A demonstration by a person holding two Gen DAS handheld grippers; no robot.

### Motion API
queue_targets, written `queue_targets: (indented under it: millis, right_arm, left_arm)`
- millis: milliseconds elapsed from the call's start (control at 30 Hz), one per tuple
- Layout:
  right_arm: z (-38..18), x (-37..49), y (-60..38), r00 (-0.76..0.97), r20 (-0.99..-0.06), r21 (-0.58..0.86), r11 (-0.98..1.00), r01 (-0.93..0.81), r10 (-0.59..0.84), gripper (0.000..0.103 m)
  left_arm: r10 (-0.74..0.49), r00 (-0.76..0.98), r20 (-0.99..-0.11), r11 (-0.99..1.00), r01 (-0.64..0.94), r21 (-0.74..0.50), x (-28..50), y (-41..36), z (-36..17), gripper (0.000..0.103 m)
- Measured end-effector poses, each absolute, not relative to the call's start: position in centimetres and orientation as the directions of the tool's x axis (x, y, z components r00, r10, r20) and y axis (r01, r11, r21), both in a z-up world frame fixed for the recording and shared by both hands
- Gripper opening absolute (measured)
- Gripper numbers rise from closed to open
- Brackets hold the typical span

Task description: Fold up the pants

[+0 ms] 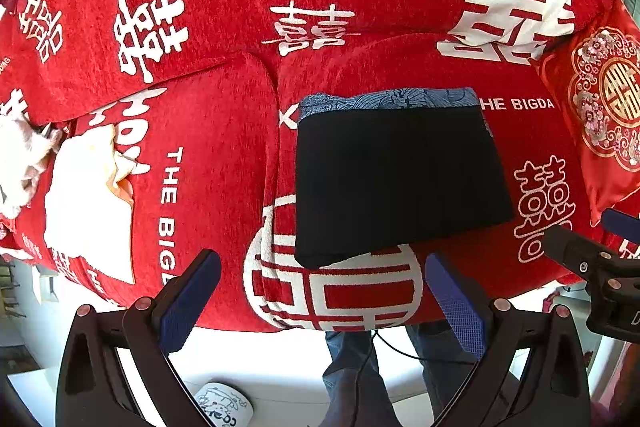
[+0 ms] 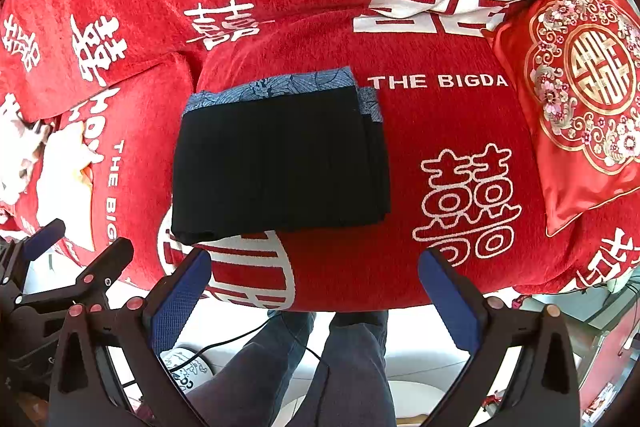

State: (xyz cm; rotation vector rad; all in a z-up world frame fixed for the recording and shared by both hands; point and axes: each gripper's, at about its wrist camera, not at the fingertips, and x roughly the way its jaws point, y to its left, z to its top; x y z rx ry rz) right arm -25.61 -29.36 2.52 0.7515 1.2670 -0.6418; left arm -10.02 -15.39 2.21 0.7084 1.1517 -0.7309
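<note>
The black pants (image 1: 396, 179) lie folded into a compact rectangle on the red sofa seat (image 1: 224, 155), with a blue patterned waistband along the far edge. They also show in the right wrist view (image 2: 280, 167). My left gripper (image 1: 320, 291) is open and empty, held just off the sofa's front edge, short of the pants' near edge. My right gripper (image 2: 316, 287) is open and empty, also in front of the sofa edge. The right gripper's tip shows at the right of the left wrist view (image 1: 580, 251).
A red embroidered cushion (image 2: 580, 87) leans at the right of the seat. White and cream clothes (image 1: 88, 203) lie on the left seat cushion. The person's legs in jeans (image 2: 320, 367), a cable and a printed slipper (image 1: 224, 407) are on the white floor below.
</note>
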Motion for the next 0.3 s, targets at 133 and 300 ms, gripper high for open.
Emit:
queue_targets:
  millis: [133,300]
  right_arm:
    - [2.5,-25.61,-29.33,0.191,-0.981,0.142,0.608,0.781,-0.016,0.103]
    - [2.5,-25.59,-29.28,0.191,-0.981,0.142,0.609,0.781,-0.017,0.103]
  left_arm:
    - [-0.157,0.249,-0.956,0.579,0.807,0.115,-9.98,-15.19,2.48,0.102]
    - [-0.167,0.247,-0.955,0.57,0.814,0.111,-10.02,-15.28,2.7,0.102]
